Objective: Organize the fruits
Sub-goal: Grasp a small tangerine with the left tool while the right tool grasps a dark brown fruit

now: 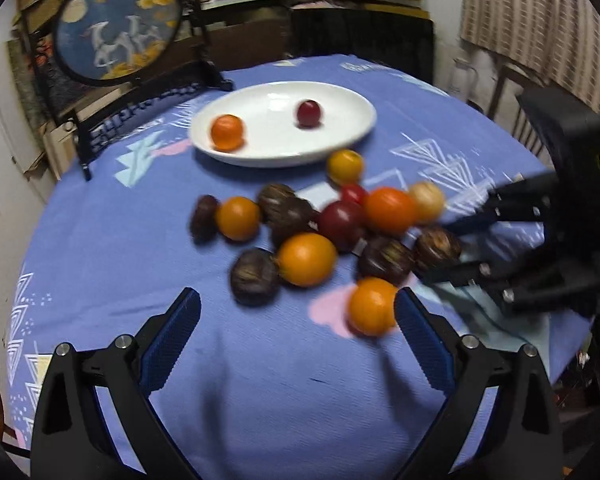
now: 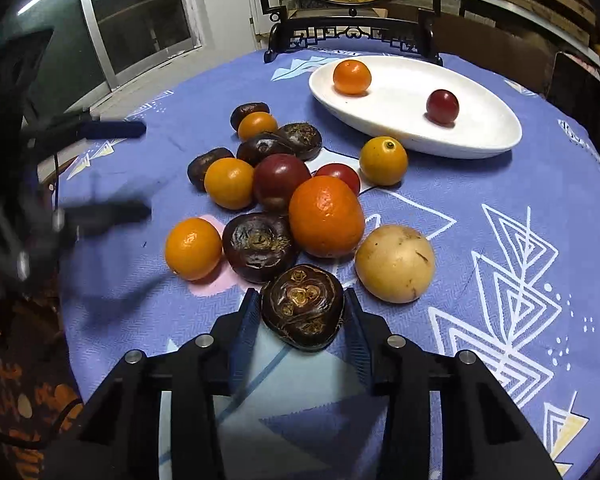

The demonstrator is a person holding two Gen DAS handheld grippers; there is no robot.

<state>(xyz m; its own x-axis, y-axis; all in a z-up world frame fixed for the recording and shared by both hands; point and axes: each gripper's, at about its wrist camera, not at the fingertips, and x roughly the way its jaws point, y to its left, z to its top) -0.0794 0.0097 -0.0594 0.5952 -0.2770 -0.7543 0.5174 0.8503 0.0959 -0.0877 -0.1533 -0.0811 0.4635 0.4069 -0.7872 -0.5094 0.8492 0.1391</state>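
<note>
A pile of small fruits lies on the blue tablecloth: oranges, dark brown water chestnuts, red plums and a pale yellow fruit. A white oval plate holds one orange and one red plum. My left gripper is open and empty, low over the cloth; a small orange sits just inside its right finger. My right gripper is closed around a dark water chestnut at the near edge of the pile; it shows at the right of the left wrist view.
A round painted screen on a black stand stands behind the plate. The table's rounded edge curves close on the left and right. Shelves and clutter lie beyond. A window is at the back left of the right wrist view.
</note>
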